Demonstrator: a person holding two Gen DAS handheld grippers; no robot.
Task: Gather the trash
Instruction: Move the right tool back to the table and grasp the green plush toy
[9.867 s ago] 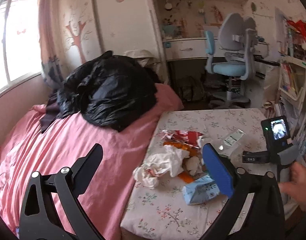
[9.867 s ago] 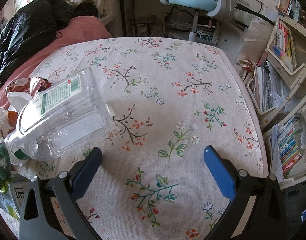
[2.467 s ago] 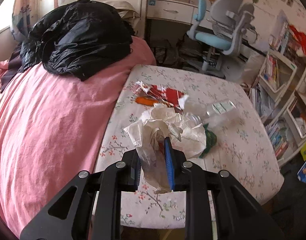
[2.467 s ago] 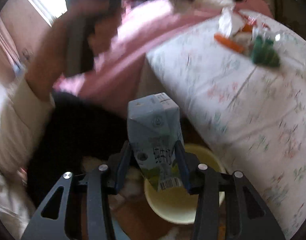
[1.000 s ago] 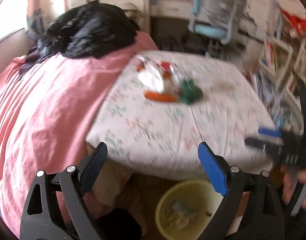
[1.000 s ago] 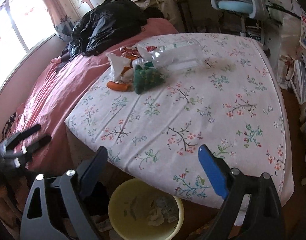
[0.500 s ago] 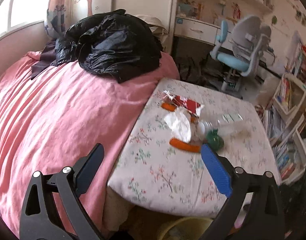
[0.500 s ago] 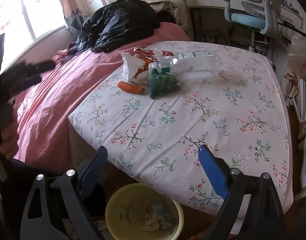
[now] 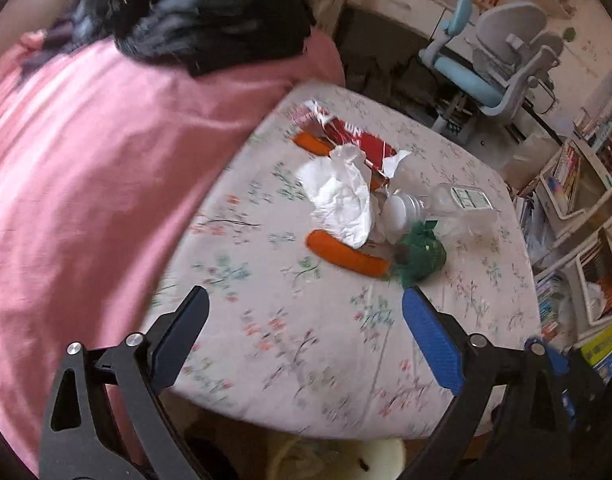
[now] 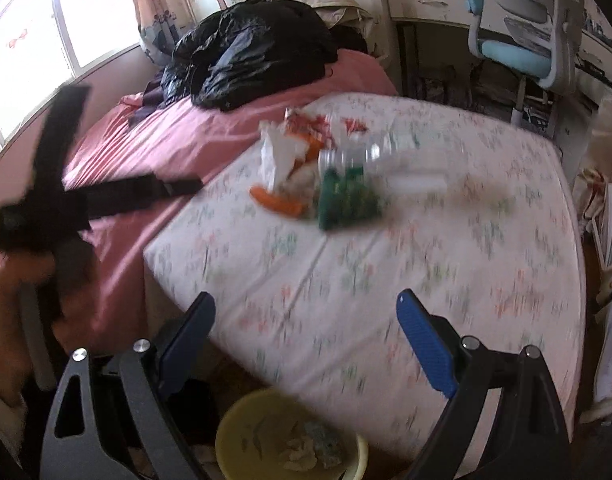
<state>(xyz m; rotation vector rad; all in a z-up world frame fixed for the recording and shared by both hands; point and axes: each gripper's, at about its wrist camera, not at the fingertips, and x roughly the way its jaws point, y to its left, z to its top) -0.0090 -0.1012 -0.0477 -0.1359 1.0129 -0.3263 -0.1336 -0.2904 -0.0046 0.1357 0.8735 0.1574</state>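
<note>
Right wrist view gives you the yellow bin [image 10: 241, 436] on the floor just below the table's [image 10: 486, 240] near edge, with crumpled paper and a carton inside. Your right gripper [image 10: 306, 332] is spread wide and empty above that edge; your left gripper [image 9: 303, 330] is spread wide and empty too. The trash [image 9: 346, 200], namely tissue, orange pieces, a green bag [image 9: 422, 252], a red wrapper and a bottle [image 9: 454, 208], lies clustered toward the table's far left. The near half of the cloth lies bare.
</note>
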